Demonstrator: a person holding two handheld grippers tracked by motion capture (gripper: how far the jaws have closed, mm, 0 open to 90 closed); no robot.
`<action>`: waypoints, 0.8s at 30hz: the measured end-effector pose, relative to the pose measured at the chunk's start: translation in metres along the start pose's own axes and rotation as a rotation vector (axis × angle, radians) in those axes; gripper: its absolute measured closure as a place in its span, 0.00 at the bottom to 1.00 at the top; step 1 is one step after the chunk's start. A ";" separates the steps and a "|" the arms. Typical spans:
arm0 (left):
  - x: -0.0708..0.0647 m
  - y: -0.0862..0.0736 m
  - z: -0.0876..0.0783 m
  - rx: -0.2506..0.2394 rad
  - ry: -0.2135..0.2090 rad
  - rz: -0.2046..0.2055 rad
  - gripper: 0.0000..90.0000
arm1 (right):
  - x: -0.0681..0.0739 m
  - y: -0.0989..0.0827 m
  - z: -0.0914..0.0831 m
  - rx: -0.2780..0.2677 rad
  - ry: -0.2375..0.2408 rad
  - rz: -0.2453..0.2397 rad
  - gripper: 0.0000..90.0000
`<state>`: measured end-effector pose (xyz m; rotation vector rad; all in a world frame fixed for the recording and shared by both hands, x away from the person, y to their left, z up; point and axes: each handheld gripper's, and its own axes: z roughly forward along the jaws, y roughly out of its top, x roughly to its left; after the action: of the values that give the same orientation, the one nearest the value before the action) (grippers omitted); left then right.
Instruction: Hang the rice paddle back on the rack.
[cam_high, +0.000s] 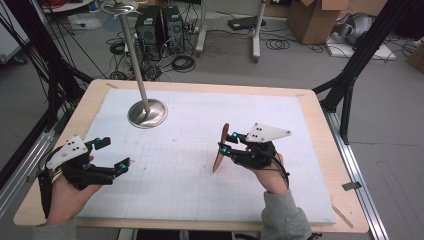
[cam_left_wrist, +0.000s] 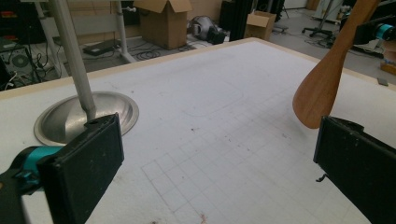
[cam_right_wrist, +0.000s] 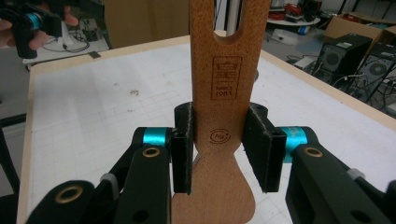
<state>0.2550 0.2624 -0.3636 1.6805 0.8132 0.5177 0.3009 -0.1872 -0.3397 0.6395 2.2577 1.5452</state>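
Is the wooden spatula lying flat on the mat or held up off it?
Held up, roughly upright. The right gripper clamps the wooden spatula at its handle, jaws pressed on both edges; its broad blade points down toward the white mat.

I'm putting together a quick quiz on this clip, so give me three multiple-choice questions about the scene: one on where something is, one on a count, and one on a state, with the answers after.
1. Where does the metal stand base sit on the white mat?
A. far left part
B. near right corner
C. dead centre

2. How many wooden spatulas are in the scene?
A. three
B. one
C. two

3. How do the left gripper and right gripper stand?
A. both open
B. left shut on the spatula, right open
C. left open with nothing between its jaws, right shut on the spatula

Answers: 1 A, the high view shows the base toward the mat's far left. 2 B, only one spatula is seen. 3 C, the right gripper view shows both pads pressing the spatula's edges, while the left jaws stand wide apart.
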 end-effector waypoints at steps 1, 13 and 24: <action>-0.001 0.000 0.000 0.000 -0.002 0.000 0.02 | 0.000 0.000 -0.001 -0.003 -0.002 -0.003 0.72; -0.006 0.005 0.007 -0.010 -0.034 0.015 0.02 | 0.004 0.003 -0.002 -0.027 -0.031 -0.012 0.72; -0.004 0.005 0.005 -0.017 -0.027 0.008 0.02 | -0.006 0.028 0.009 -0.038 0.030 -0.021 0.72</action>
<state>0.2572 0.2560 -0.3600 1.6723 0.7814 0.5050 0.3156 -0.1747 -0.3167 0.5843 2.2436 1.5937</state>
